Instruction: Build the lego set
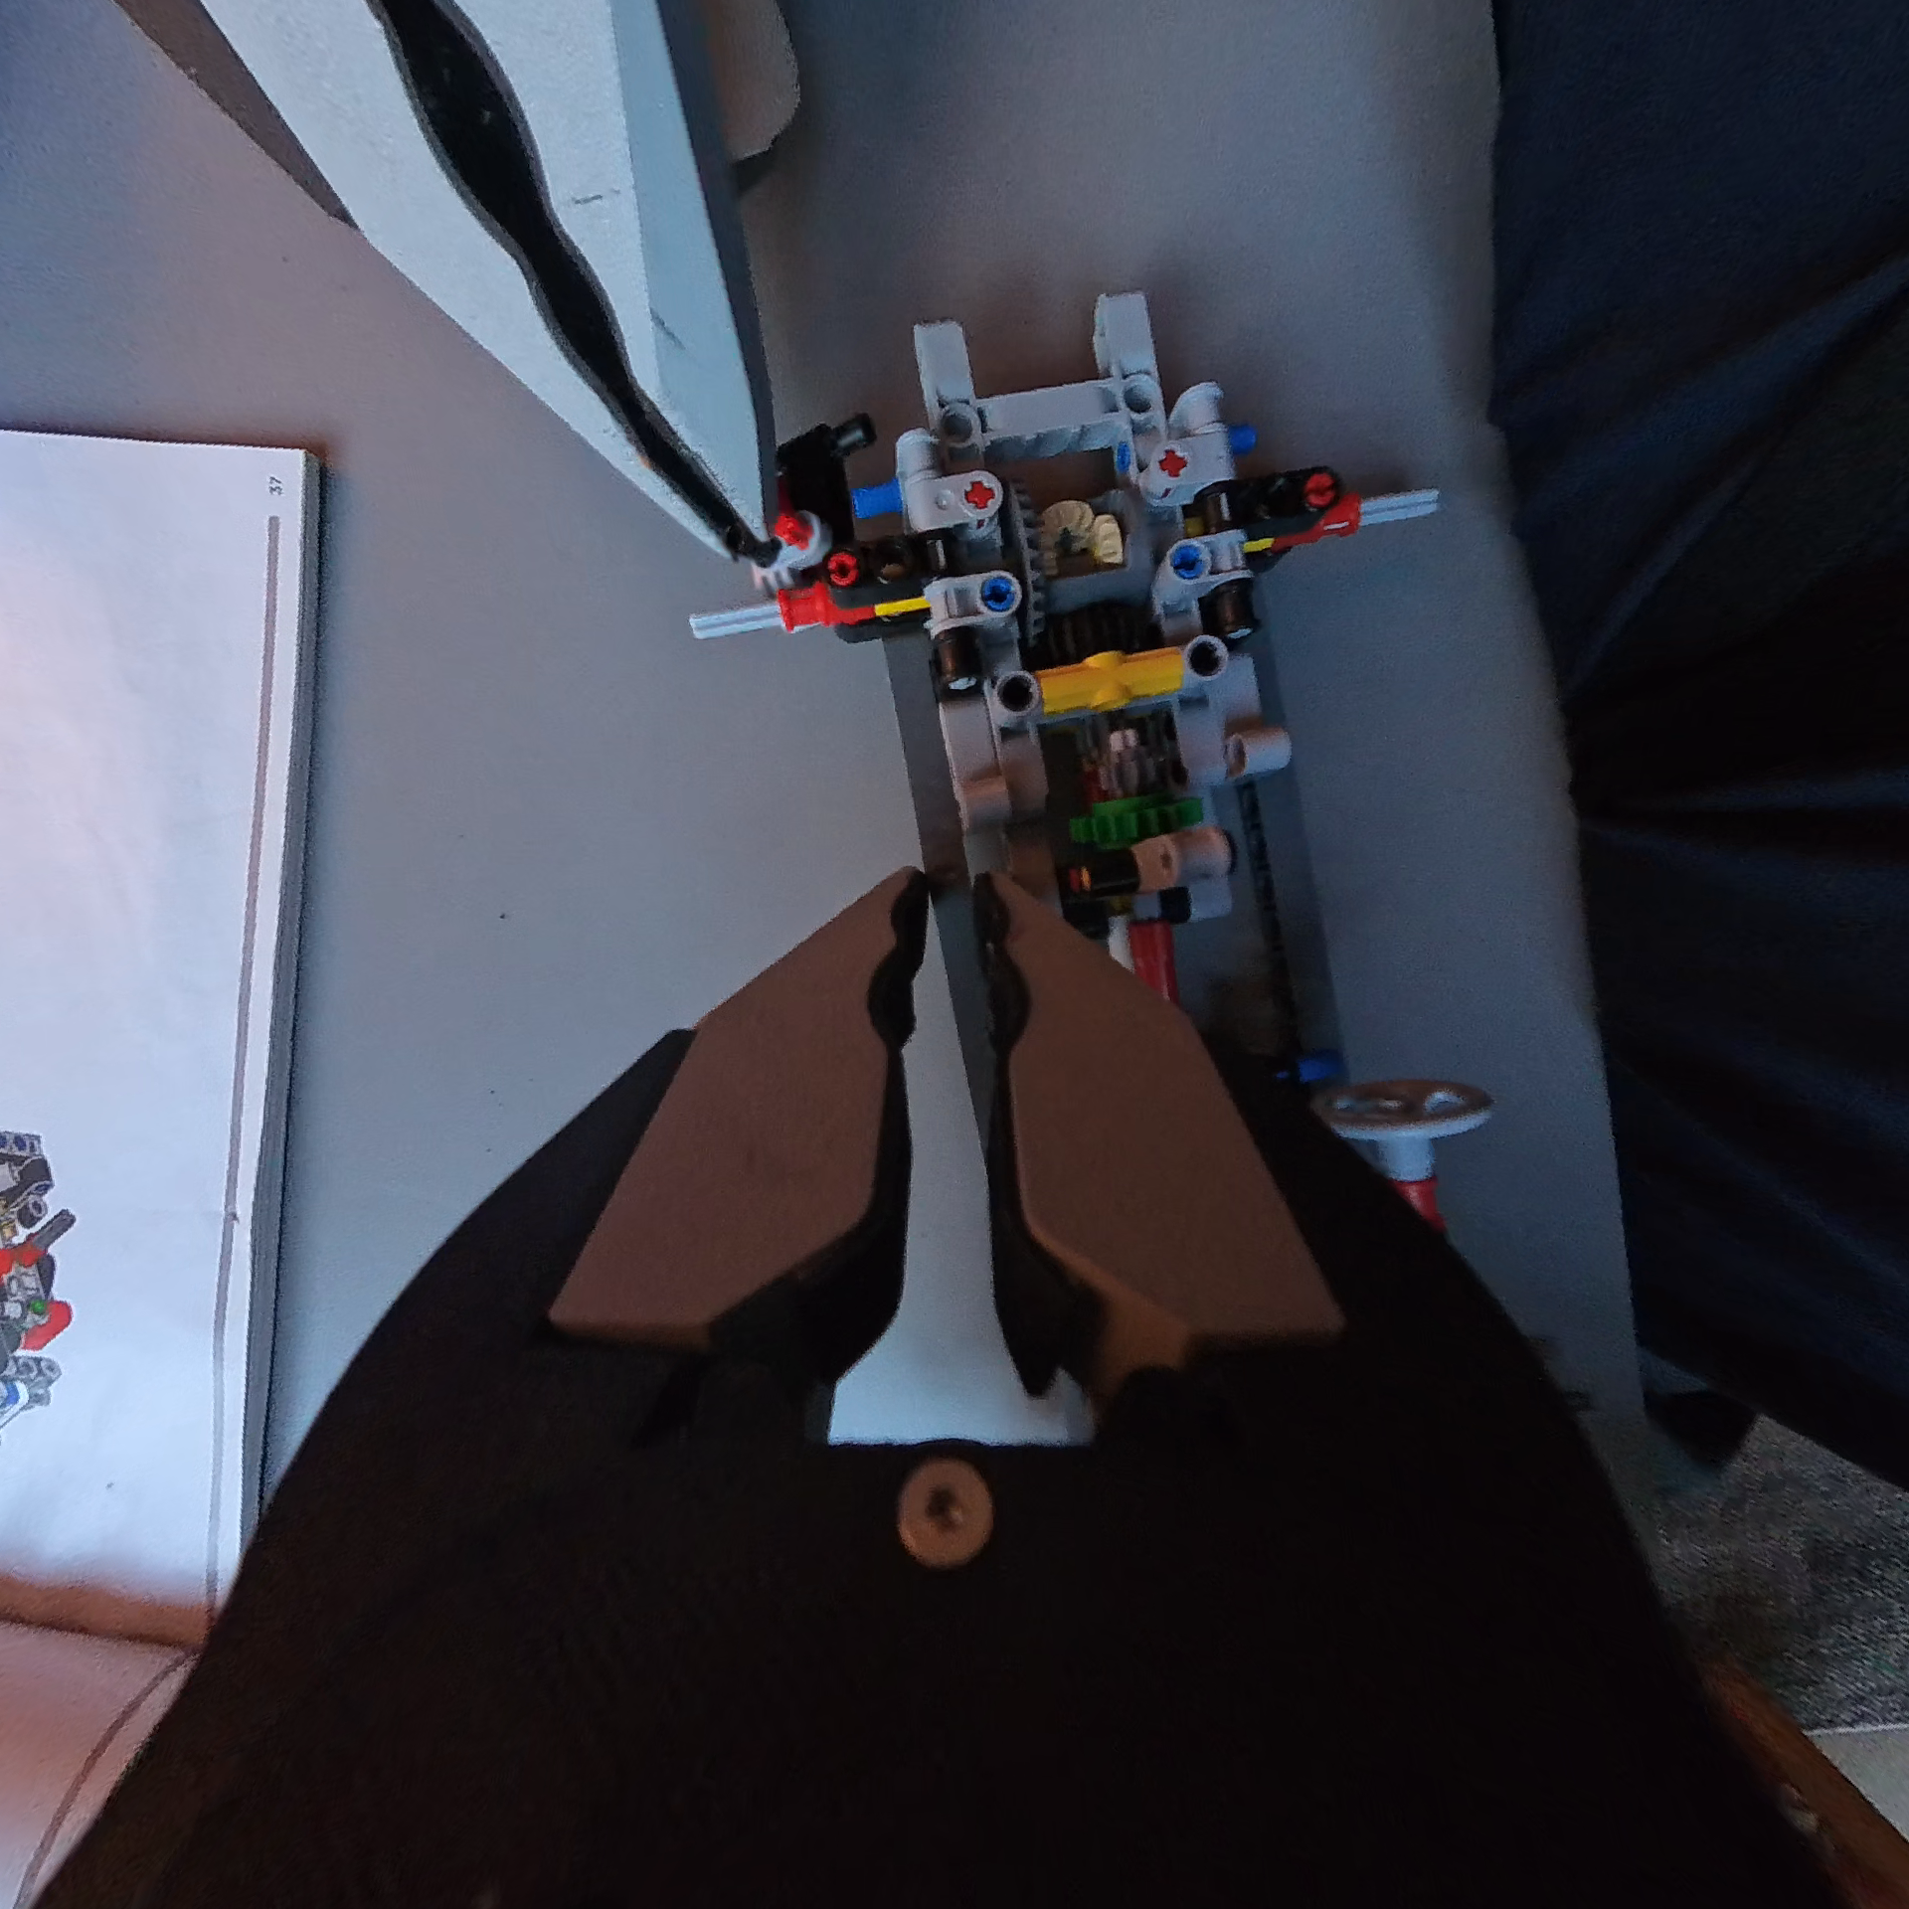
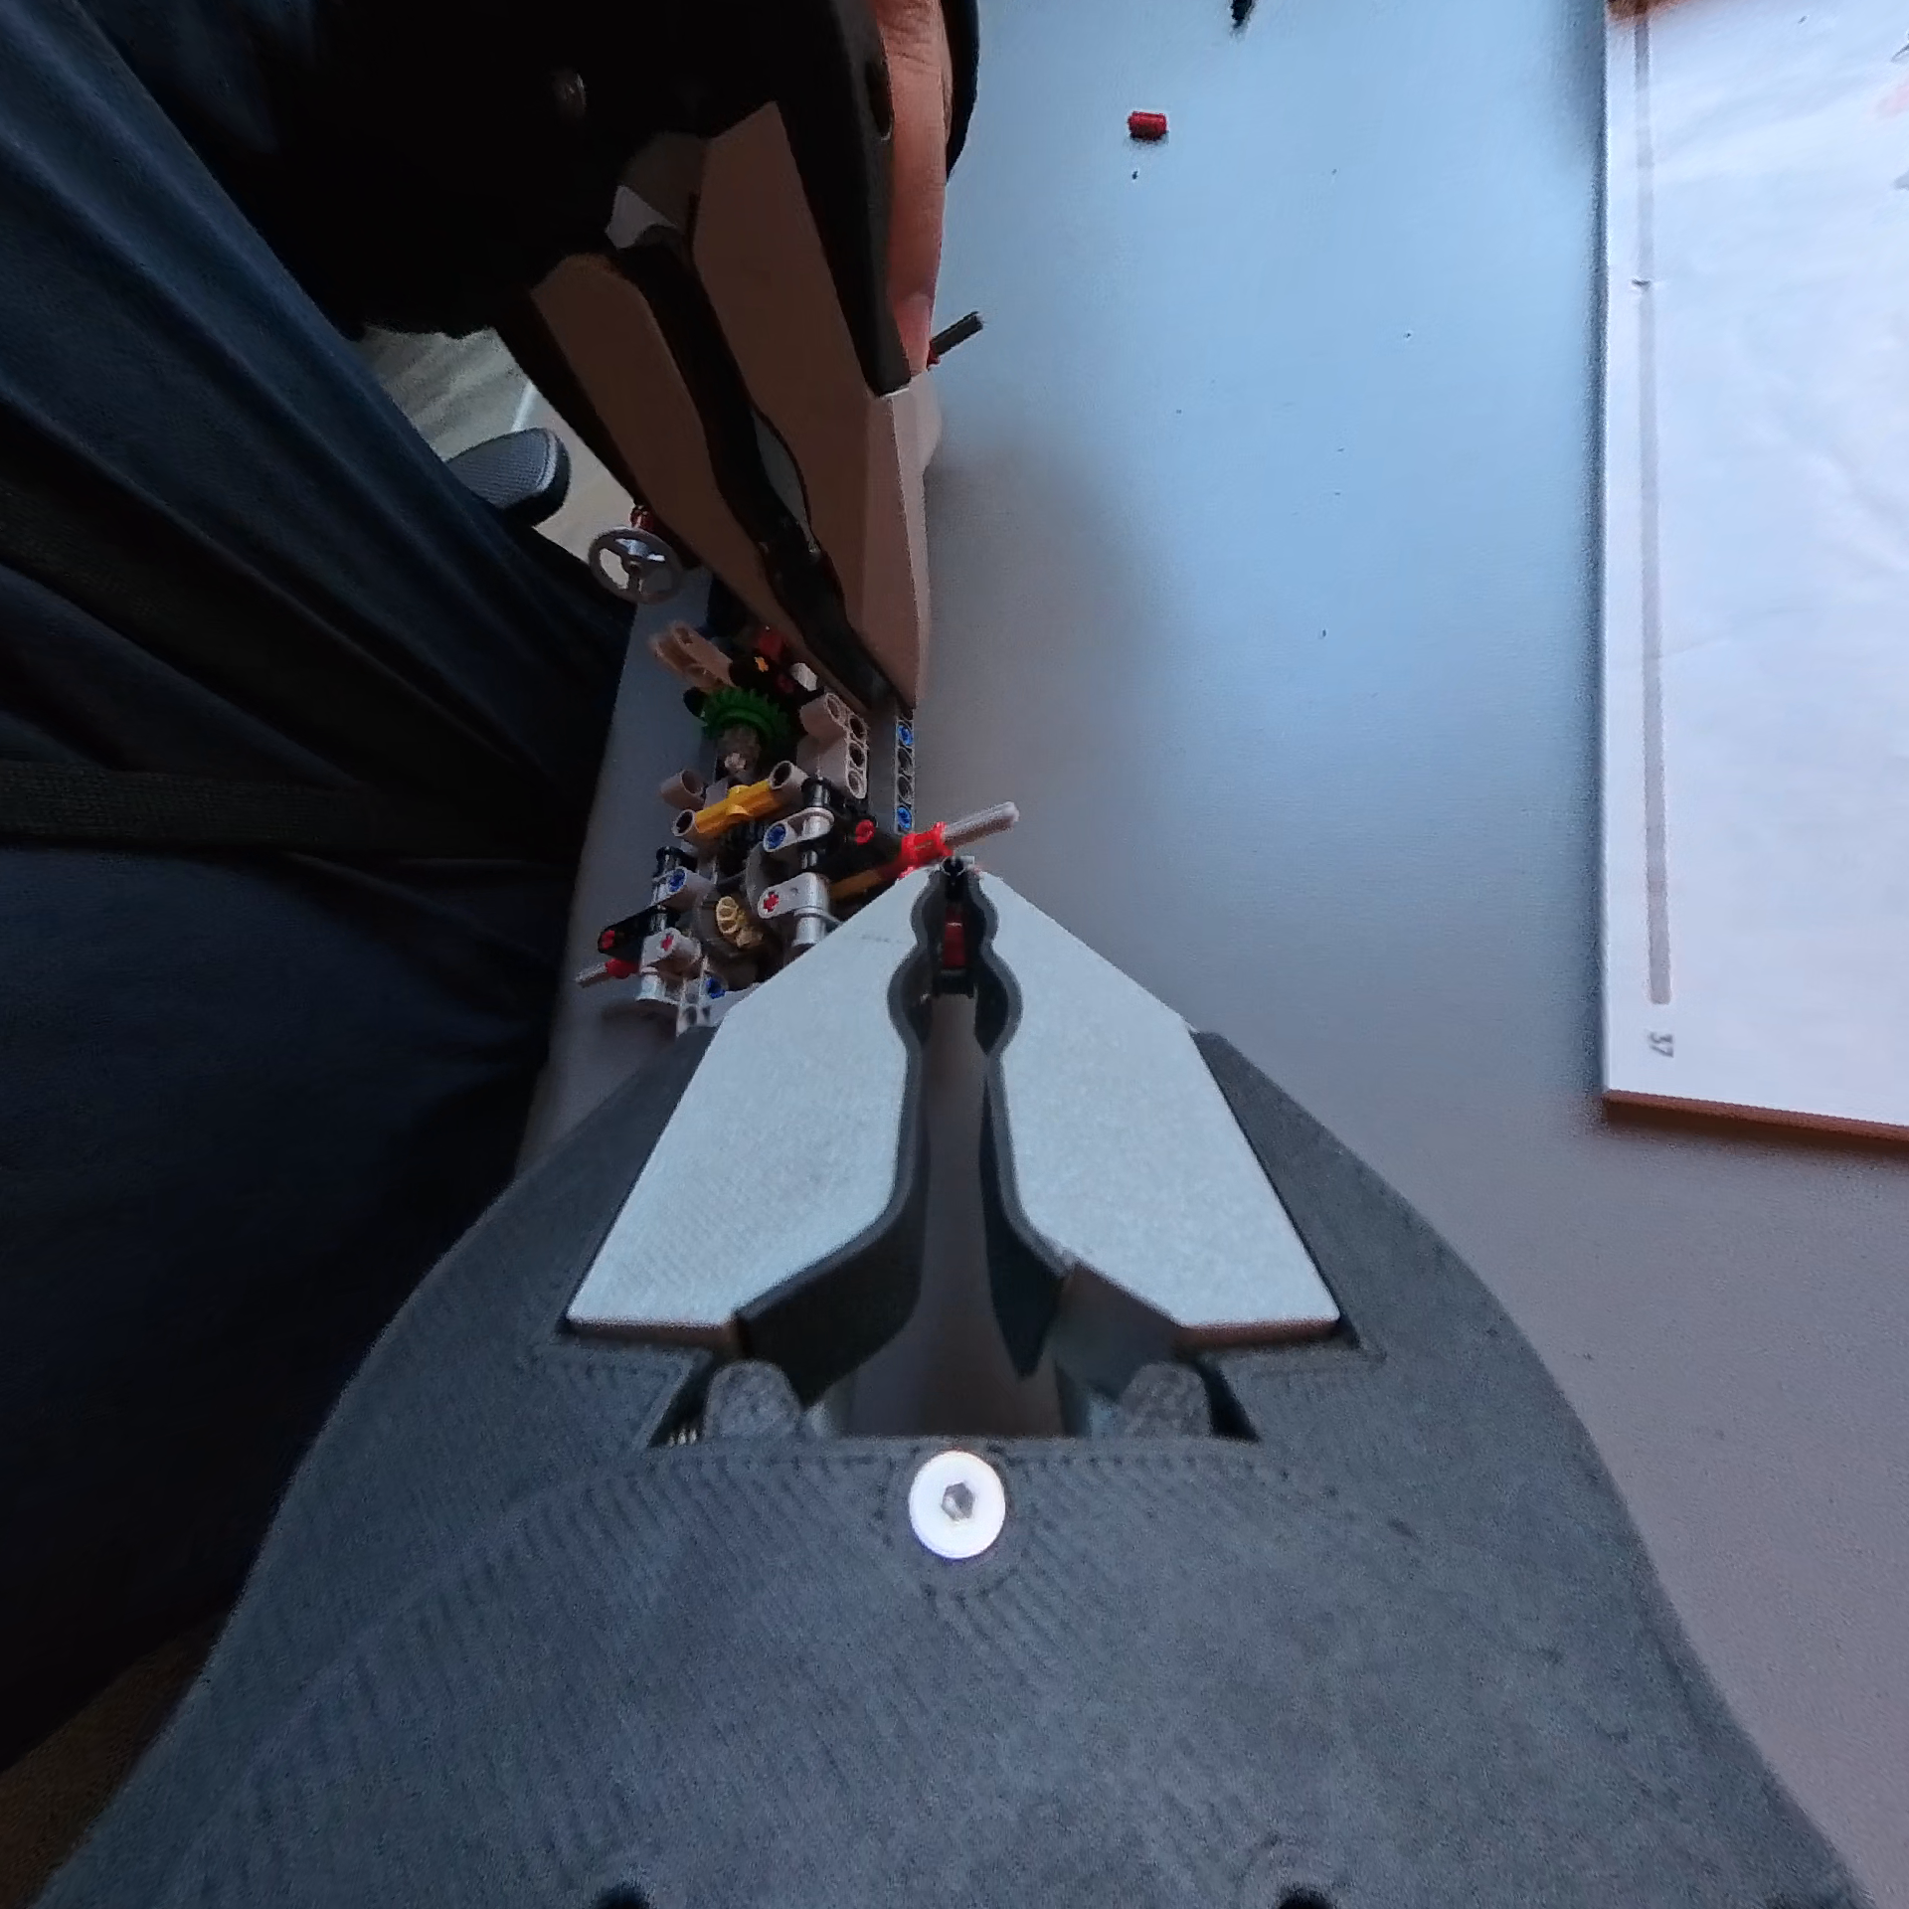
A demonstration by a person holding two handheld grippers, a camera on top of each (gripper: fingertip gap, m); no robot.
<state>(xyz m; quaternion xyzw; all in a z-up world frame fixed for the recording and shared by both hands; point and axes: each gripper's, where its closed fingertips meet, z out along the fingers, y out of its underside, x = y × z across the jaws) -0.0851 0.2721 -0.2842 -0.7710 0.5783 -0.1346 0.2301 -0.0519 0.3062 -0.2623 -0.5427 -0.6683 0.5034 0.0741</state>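
Fingers of the left gripper (image 1: 952, 878) pinch the dark grey side beam (image 1: 914, 723) of a brick-built gear assembly (image 1: 1074, 620) lying on the grey table (image 1: 568, 878). Right gripper (image 2: 956, 878) closed on a small red-and-black connector piece (image 2: 952, 935), tips touching the assembly's red-tipped axle end (image 2: 966, 832). Beyond: open instruction booklet (image 2: 1777, 517), loose red pin (image 2: 1146, 124), small grey wheel (image 1: 1405, 1111).

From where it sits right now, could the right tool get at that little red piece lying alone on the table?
Probably yes. The red piece lies on open grey table with nothing around it. But the right tool is shut on a small black-and-red part beside the brick model, so it would have to let that go first.
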